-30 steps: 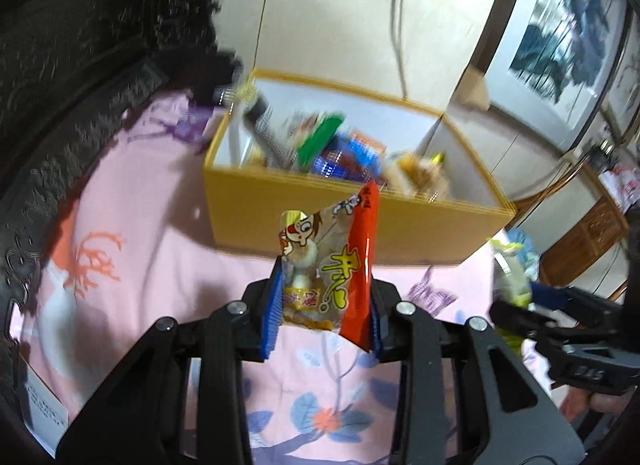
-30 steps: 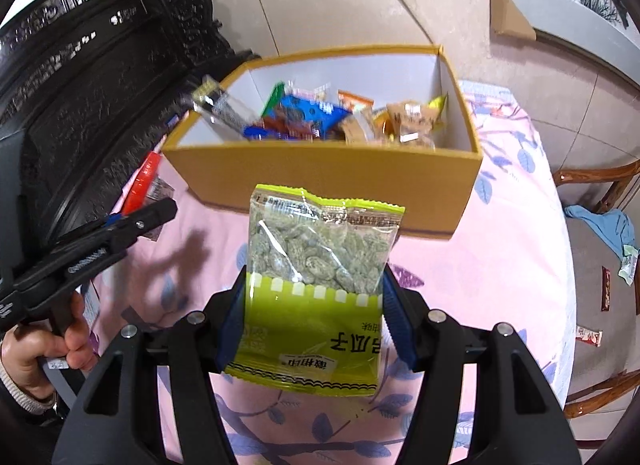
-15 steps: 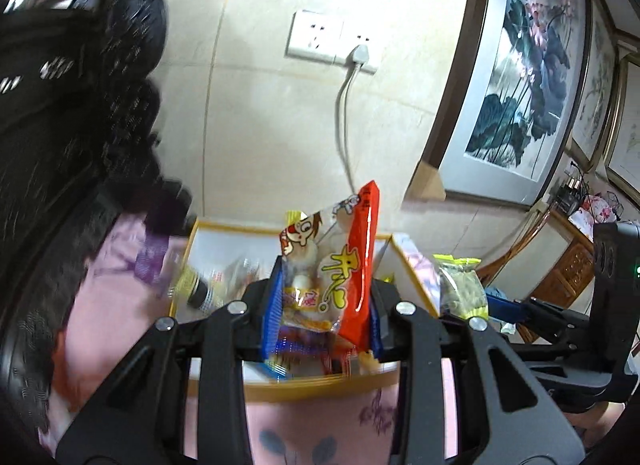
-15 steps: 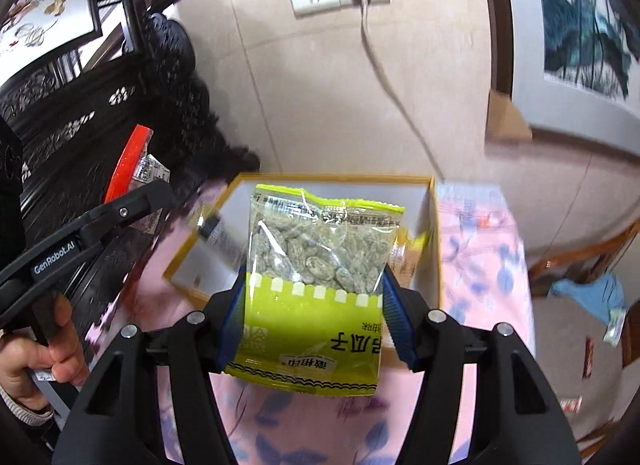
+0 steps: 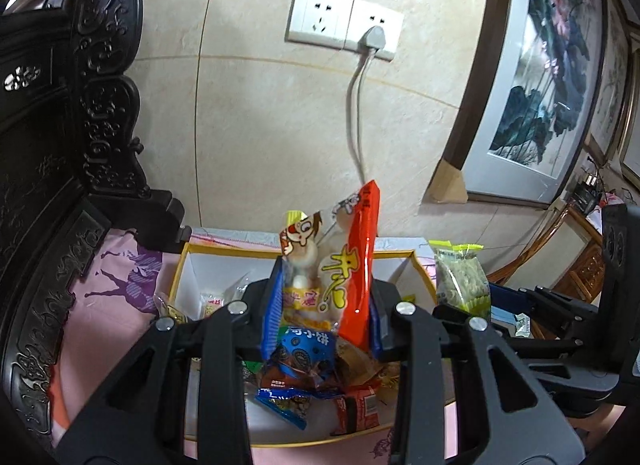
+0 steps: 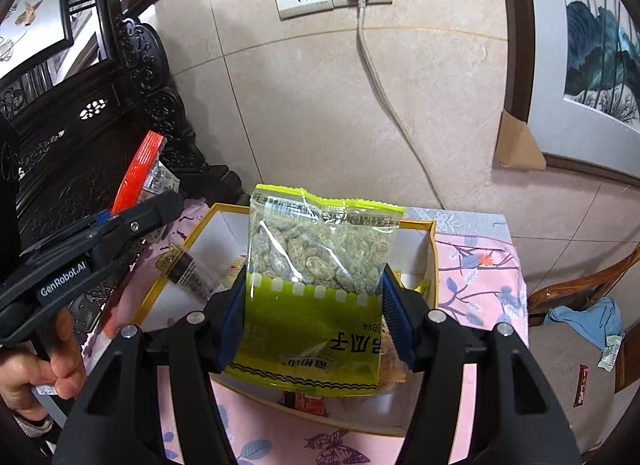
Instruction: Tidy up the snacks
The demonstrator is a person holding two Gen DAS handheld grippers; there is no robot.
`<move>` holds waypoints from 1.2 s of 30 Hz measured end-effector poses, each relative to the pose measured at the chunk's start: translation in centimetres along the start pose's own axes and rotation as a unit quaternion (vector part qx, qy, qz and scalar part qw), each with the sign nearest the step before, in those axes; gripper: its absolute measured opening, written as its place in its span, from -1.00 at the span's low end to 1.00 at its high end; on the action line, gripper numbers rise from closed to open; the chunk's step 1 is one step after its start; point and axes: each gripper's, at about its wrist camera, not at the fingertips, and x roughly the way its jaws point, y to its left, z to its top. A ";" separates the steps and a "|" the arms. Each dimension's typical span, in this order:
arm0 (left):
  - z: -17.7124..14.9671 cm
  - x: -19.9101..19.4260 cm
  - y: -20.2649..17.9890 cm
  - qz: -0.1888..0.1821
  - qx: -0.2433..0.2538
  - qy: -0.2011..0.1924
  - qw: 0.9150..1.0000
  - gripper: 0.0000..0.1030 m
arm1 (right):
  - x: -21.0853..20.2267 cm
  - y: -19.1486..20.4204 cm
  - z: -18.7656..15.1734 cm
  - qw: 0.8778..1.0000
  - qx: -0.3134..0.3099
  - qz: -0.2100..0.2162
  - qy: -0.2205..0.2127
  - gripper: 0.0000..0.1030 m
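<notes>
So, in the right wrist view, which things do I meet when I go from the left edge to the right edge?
Hand → left gripper with red packet → green seed bag in the right gripper → pink cloth → blue rag.

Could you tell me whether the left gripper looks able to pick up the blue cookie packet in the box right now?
Probably not: the left gripper is already shut on the red-edged snack packet, just above the blue cookie packet.
</notes>
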 end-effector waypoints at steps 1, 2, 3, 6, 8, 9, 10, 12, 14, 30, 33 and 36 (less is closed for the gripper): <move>-0.1 0.2 0.1 0.002 -0.001 0.003 1.000 -0.34 | 0.3 0.0 0.0 1.000 0.002 0.000 0.002 0.20; -0.1 0.4 0.2 0.003 -0.002 0.004 1.000 -0.34 | 0.5 -0.1 0.1 1.000 0.004 0.000 0.003 0.20; -0.2 0.5 0.3 0.004 -0.003 0.005 1.000 -0.34 | 0.7 -0.1 0.1 1.000 0.005 0.000 0.004 0.20; -0.3 0.9 0.6 0.005 -0.008 0.013 1.000 -0.19 | 1.2 -0.4 0.2 1.000 0.013 -0.001 0.008 0.23; -0.4 1.1 0.8 0.020 -0.021 0.026 0.999 0.84 | 1.7 -0.7 0.1 0.999 0.025 0.007 0.022 0.43; -0.5 1.1 0.8 0.047 -0.023 0.030 0.998 0.96 | 1.8 -0.9 0.0 0.999 0.035 0.004 0.022 0.77; -0.5 1.2 0.9 0.053 -0.022 0.038 0.998 0.96 | 1.9 -1.0 0.0 0.999 0.039 -0.006 0.021 0.97; -0.5 1.5 1.1 0.042 -0.023 0.058 0.997 0.96 | 2.2 -0.9 -0.3 0.999 0.029 -0.015 0.037 0.97; -0.8 1.4 1.2 0.066 -0.017 0.054 0.996 0.96 | 3.2 -0.7 -0.5 0.996 0.017 -0.035 0.086 0.97; -1.0 0.4 1.6 0.087 -0.013 0.058 0.994 0.96 | 2.0 -0.7 -0.9 0.996 0.016 -0.041 0.074 0.97; -1.1 0.2 1.7 0.091 -0.012 0.059 0.994 0.96 | 1.8 -0.6 -0.9 0.996 0.013 -0.041 0.073 0.97; -1.2 0.1 1.7 0.091 -0.013 0.060 0.994 0.96 | 1.5 -0.4 -1.0 0.996 0.013 -0.040 0.072 0.97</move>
